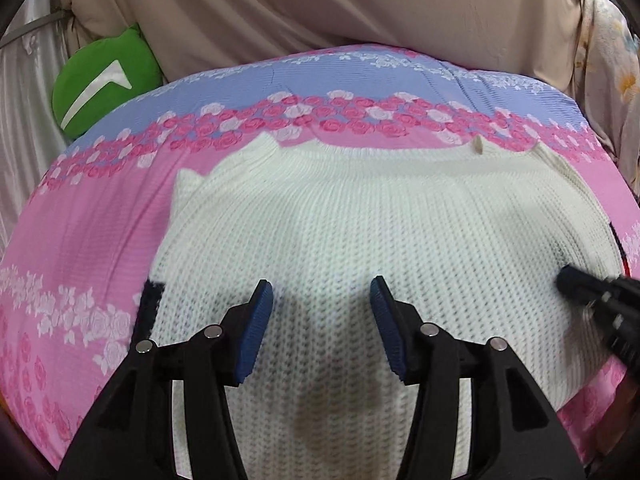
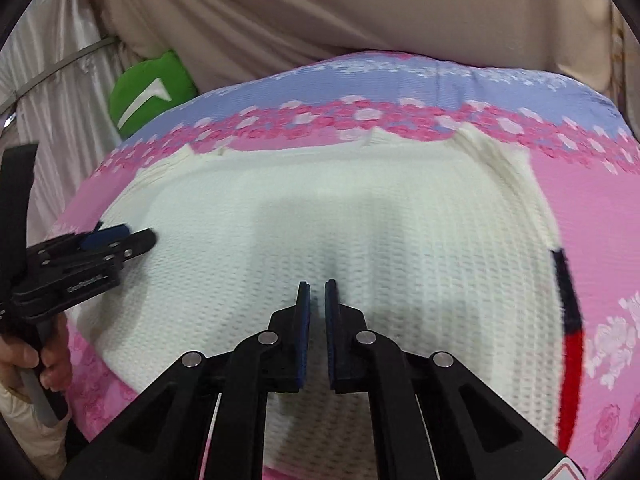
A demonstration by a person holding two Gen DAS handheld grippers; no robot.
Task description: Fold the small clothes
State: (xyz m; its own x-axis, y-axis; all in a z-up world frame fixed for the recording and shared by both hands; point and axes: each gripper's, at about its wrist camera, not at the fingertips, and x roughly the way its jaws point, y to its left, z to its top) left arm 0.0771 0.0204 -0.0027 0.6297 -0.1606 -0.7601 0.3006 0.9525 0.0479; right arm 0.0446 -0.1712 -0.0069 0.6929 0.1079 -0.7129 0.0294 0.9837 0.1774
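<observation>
left wrist: left gripper [image 1: 322, 292] fingers spread, nothing between them, above white knit sweater [image 1: 360, 216] lying flat on pink floral bedsheet [image 1: 80, 248]; right gripper [image 1: 568, 276] at the sweater's right edge | right wrist: right gripper [image 2: 318, 292] fingers nearly pressed together, empty, over the sweater [image 2: 360, 208]; green cushion [image 2: 148, 92] behind the bed

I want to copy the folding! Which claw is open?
The left claw: there's a wide gap between its blue pads above the white sweater. The right claw has its pads nearly together.

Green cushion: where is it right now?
The green cushion sits at the upper left in both wrist views, off the far left corner of the pink bedspread, wedged against the beige cloth behind.
</observation>
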